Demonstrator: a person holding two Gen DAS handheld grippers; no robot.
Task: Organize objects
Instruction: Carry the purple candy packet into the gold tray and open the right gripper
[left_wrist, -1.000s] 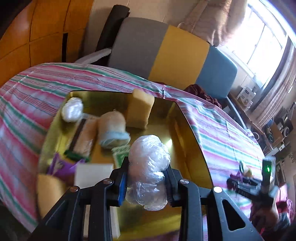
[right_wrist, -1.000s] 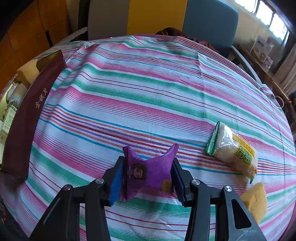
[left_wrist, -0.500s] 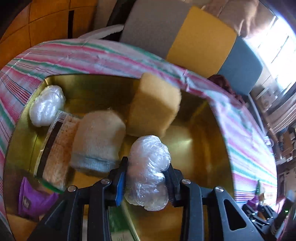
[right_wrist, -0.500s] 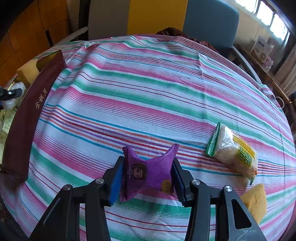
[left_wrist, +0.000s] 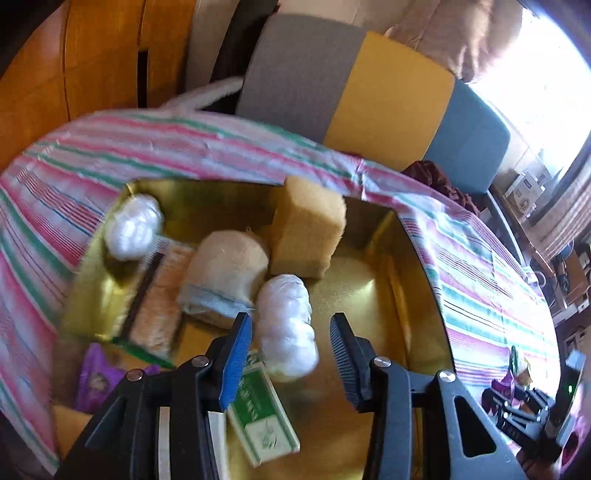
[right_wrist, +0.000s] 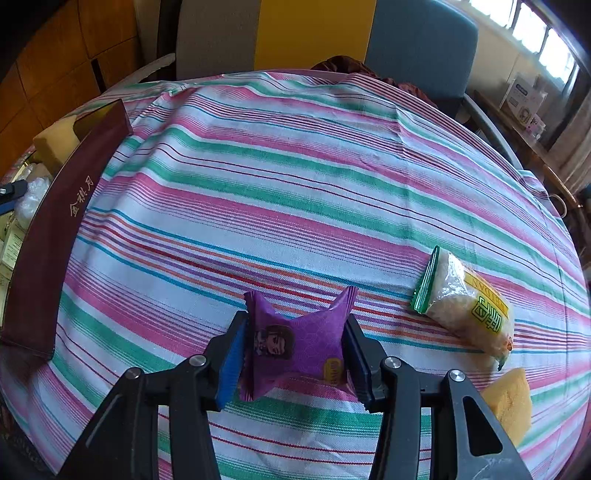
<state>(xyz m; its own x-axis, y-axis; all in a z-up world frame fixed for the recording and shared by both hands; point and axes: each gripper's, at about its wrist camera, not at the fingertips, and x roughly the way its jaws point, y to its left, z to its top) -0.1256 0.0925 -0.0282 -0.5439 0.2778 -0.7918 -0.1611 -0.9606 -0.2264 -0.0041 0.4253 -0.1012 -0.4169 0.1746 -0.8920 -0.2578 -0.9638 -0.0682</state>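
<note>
My left gripper (left_wrist: 290, 350) is open above the gold-lined box (left_wrist: 384, 295). A clear plastic-wrapped ball (left_wrist: 286, 325) lies loose between its jaws on the box floor. The box also holds a second wrapped ball (left_wrist: 133, 229), a yellow sponge (left_wrist: 306, 229), a beige roll (left_wrist: 225, 273), a green-and-white packet (left_wrist: 262, 413) and a purple snack packet (left_wrist: 96, 380). My right gripper (right_wrist: 293, 358) is shut on another purple snack packet (right_wrist: 299, 350) just above the striped tablecloth (right_wrist: 295, 184).
A green-and-yellow rice cracker bag (right_wrist: 465, 299) and a yellow sponge (right_wrist: 508, 402) lie on the cloth at the right. The box's maroon outer wall (right_wrist: 44, 240) stands at the left. A sofa (right_wrist: 314, 33) runs behind the table.
My left gripper has opened and let go of the wrapped ball, which now rests in the box; the gripper has drawn back a little. My right gripper has not moved.
</note>
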